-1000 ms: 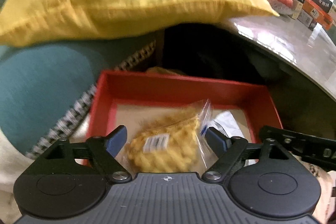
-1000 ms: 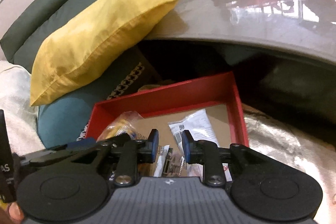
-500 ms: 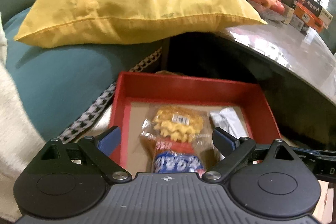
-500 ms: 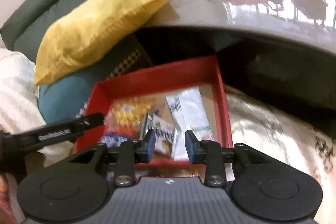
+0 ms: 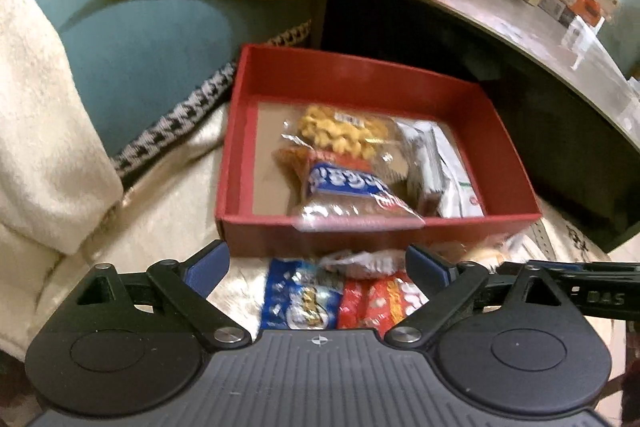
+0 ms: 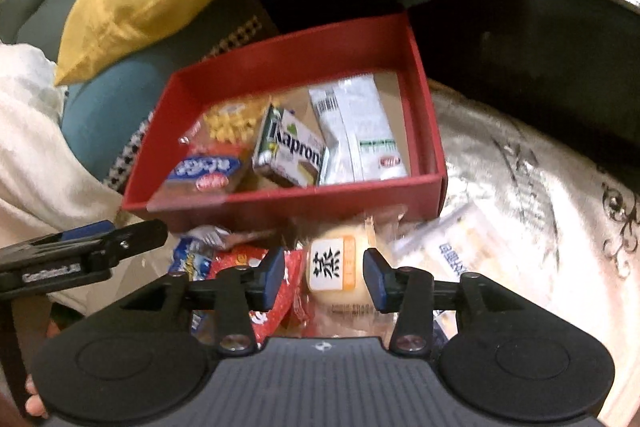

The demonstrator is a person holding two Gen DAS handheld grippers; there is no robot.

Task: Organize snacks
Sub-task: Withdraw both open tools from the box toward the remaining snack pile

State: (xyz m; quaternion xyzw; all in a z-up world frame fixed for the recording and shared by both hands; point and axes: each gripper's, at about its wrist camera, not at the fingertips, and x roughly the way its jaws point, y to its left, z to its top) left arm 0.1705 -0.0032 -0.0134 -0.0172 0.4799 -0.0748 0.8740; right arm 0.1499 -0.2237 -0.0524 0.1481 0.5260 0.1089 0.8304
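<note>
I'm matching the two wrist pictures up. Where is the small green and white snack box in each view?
Left wrist: the snack box is blurred, right of centre inside the red tray.
Right wrist: snack box at centre, label legible.
Shared landmark: the white packet lies just right of it.

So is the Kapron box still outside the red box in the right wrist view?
No, the Kapron box lies inside the red box, between the waffle snack bag and a white packet.

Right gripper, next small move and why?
Probably ease the right gripper down over the pale bun packet and close. Its jaws have just been opening, the packet lies between them ungripped, still outside the red box.
</note>
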